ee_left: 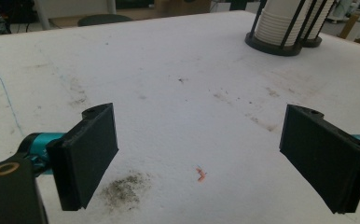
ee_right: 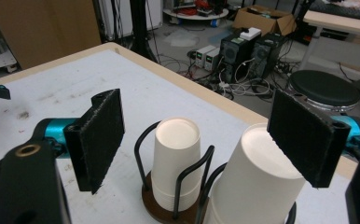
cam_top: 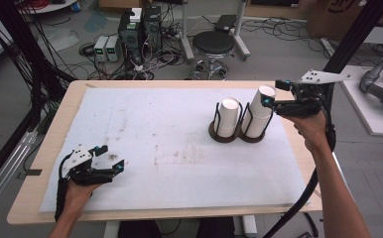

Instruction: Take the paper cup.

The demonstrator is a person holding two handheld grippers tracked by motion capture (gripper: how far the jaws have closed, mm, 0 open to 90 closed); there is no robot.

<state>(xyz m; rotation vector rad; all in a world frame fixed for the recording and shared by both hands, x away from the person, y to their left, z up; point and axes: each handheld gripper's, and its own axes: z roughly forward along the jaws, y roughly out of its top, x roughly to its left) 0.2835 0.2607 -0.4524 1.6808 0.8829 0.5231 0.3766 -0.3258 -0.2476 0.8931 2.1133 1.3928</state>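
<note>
Cup stack (cam_top: 259,114) just beside right claw (cam_top: 274,102), untouched

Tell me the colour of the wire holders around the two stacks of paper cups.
Black wire holders on dark round bases; clearest in the right gripper view.

We see a pale wooden surface (cam_top: 55,129) almost wholly covered by a white mat (cam_top: 169,148), stained with dark smudges near its middle and front left. On the mat, toward the far right, stand two round dark holders (cam_top: 223,136) side by side, each carrying stacked white paper cups (cam_top: 228,116).
</note>
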